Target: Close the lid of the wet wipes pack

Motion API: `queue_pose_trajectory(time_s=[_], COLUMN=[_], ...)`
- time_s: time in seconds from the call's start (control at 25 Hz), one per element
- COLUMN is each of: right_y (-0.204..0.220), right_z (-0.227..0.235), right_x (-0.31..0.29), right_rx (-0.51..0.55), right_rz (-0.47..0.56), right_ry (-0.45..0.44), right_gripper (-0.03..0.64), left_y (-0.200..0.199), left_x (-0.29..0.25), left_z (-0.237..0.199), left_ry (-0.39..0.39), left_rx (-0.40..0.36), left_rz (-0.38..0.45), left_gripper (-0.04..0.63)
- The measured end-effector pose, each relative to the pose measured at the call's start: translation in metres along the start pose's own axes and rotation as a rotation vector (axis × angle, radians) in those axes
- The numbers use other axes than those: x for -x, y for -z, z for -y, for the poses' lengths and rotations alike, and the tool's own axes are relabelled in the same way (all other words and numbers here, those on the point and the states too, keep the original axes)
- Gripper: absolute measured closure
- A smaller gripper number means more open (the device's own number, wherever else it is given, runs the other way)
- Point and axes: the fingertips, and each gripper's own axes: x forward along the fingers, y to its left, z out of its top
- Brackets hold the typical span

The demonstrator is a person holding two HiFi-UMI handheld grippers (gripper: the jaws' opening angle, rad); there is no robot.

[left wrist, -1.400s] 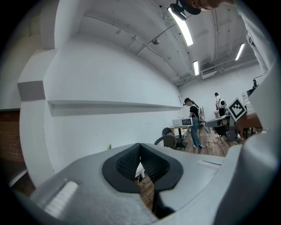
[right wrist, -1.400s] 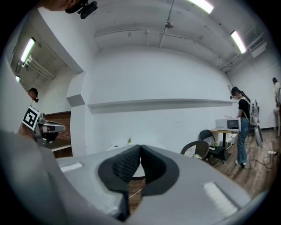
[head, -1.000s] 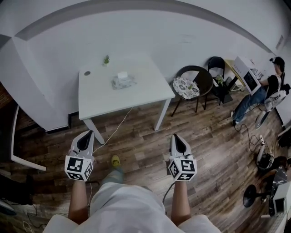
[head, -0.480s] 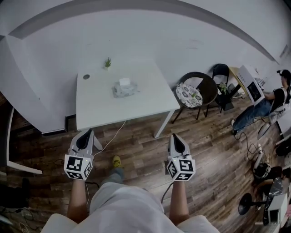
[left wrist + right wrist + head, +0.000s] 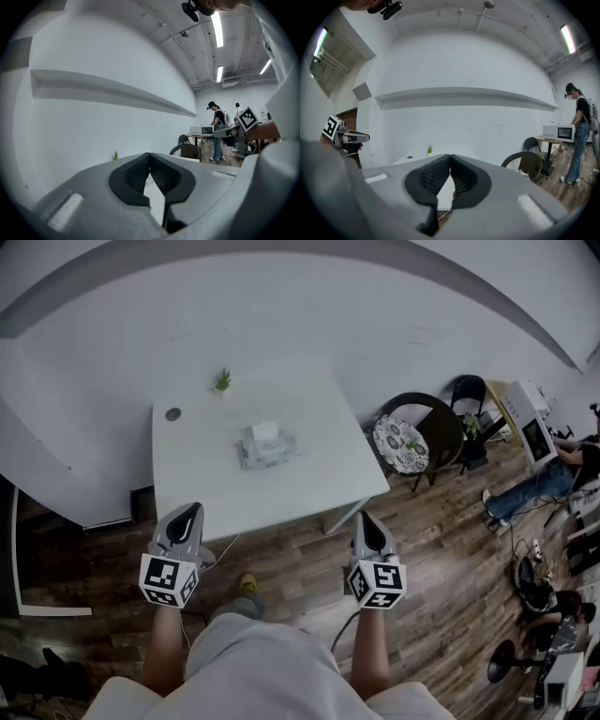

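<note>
The wet wipes pack (image 5: 265, 446) lies near the middle of the white table (image 5: 197, 484), with its white lid (image 5: 264, 431) standing up. Both grippers are held level over the floor, short of the table's near edge. My left gripper (image 5: 187, 510) is shut with nothing in it, its tips meeting in the left gripper view (image 5: 149, 154). My right gripper (image 5: 366, 517) is shut and empty too, tips together in the right gripper view (image 5: 450, 156). The pack is hidden behind the jaws in both gripper views.
A small green plant (image 5: 222, 381) and a dark round disc (image 5: 172, 414) sit at the table's far side. Right of the table stand a dark chair with a patterned cushion (image 5: 401, 443) and a second chair (image 5: 469, 390). A cable (image 5: 220, 549) runs under the table. People stand at desks far right.
Both grippers have moved forward toward the table, which now sits closer and larger in the head view. Their jaws stayed shut.
</note>
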Motion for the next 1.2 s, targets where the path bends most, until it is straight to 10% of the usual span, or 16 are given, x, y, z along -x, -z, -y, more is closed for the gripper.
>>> queue_pose_trajectory(time_s=[0.6,1.2], right_y=[-0.003,0.002], right_z=[-0.008,-0.013], right_x=[-0.170,-0.287], right_rx=[0.004,0.060], right_rz=[-0.093,-0.185], right_ry=[0.012,-0.206], right_gripper=[0.614,0.614], left_y=[0.021,0.037], left_x=[-0.142,-0.193], left_z=[-0.094,-0.127], left_ry=[0.070,-0.079], left_rx=[0.047,0.119], left_rz=[-0.057,-0.117], left_gripper=[0.597,0.597])
